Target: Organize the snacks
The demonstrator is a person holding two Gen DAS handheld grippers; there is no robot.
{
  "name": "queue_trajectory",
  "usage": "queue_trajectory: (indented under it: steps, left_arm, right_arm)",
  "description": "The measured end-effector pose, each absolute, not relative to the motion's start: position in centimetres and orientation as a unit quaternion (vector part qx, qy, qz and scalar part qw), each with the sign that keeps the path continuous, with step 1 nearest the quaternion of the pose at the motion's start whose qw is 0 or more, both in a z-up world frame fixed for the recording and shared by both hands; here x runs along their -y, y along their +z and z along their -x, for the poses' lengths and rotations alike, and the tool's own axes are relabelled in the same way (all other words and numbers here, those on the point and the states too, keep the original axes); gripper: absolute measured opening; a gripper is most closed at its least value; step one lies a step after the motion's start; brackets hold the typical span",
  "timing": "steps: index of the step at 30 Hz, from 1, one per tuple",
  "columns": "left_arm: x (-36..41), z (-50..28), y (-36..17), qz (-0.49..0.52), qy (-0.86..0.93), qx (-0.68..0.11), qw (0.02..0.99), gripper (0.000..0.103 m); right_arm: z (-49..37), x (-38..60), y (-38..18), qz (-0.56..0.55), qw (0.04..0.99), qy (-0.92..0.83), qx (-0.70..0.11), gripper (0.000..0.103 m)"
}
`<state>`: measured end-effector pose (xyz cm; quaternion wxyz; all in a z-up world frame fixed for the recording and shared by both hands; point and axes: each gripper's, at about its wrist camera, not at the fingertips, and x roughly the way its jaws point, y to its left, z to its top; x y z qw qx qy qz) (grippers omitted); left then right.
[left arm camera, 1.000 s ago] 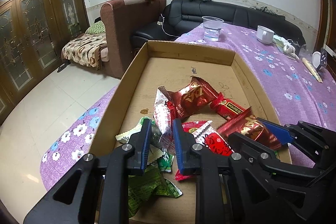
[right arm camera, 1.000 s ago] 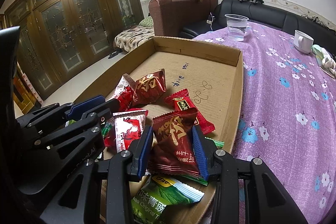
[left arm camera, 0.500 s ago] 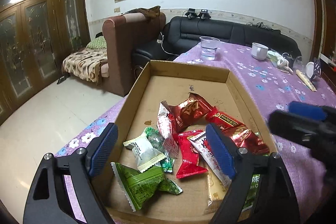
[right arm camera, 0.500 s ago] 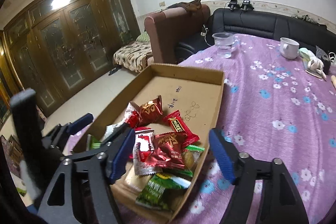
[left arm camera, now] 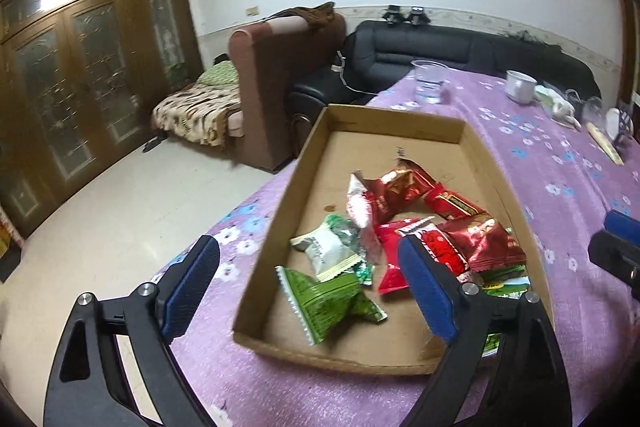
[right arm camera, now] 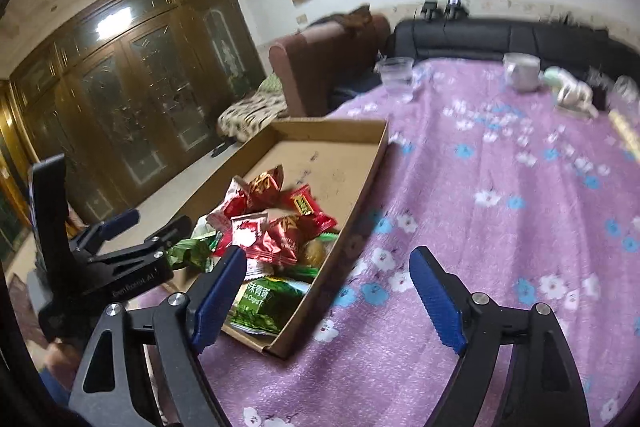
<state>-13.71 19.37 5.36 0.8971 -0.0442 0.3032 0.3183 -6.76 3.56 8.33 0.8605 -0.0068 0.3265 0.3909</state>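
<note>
Both grippers hang above the near end of a shallow cardboard box [left arm camera: 384, 126] that sits on a table under a purple flowered cloth [left arm camera: 560, 179]. The left gripper [left arm camera: 308, 291] has its jaws wide and opening; nothing is pinched between its blue pads [left arm camera: 426, 291], and the snacks seen through the gap lie loose on the box floor below. The right gripper [right arm camera: 328, 301] is also spread and opening, holding nothing, with its left pad over the near corner of the box and its right pad over bare cloth. The snacks are all inside the box, heaped toward its near end: red packets [left arm camera: 404, 187] in the middle and to the right, green packets [left arm camera: 320, 293] nearest the left gripper, and a pale green-and-white one [left arm camera: 326, 247] resting between them (several overlap, so an exact count is hard to give). The far half of the box floor is bare cardboard with some pen marks. Farther along the table stand a clear plastic cup [left arm camera: 429, 81] and a white mug [left arm camera: 520, 86], well apart from the box.
</note>
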Motion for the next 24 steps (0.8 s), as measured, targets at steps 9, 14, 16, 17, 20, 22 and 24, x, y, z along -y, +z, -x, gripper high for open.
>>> queue_trajectory:
  steps: [9,14,16,17,20,22,24]
  left_arm:
    - [-17.7,13.5,6.2,-0.04,0.394,-0.297,0.869,0.092]
    - [-17.5,13.7,6.0,-0.057,0.393,-0.294,0.87,0.092]
    - [-17.6,13.7,6.0,-0.057,0.394,-0.295,0.869,0.092]
    - [-17.9,13.6,5.8,-0.056,0.395,-0.297,0.868,0.092]
    - [-17.9,13.5,5.5,-0.054,0.393,-0.305,0.866,0.092]
    - [-18.2,13.5,5.3,-0.05,0.396,-0.309,0.863,0.092]
    - [-18.5,13.4,5.1,-0.047,0.398,-0.31,0.862,0.092]
  right_arm:
    - [7.8,-3.7,8.9,0.014,0.869,0.39,-0.303,0.085]
    - [7.5,-3.7,8.7,0.012,0.866,0.39,-0.314,0.085]
    - [7.7,-3.7,8.8,0.014,0.867,0.389,-0.31,0.085]
    - [7.7,-3.7,8.8,0.015,0.867,0.39,-0.309,0.085]
    - [8.0,-4.0,8.9,0.023,0.869,0.391,-0.302,0.085]
    - [8.3,-4.2,8.9,0.029,0.868,0.396,-0.298,0.085]
    - [8.6,-4.4,8.9,0.036,0.868,0.399,-0.295,0.085]
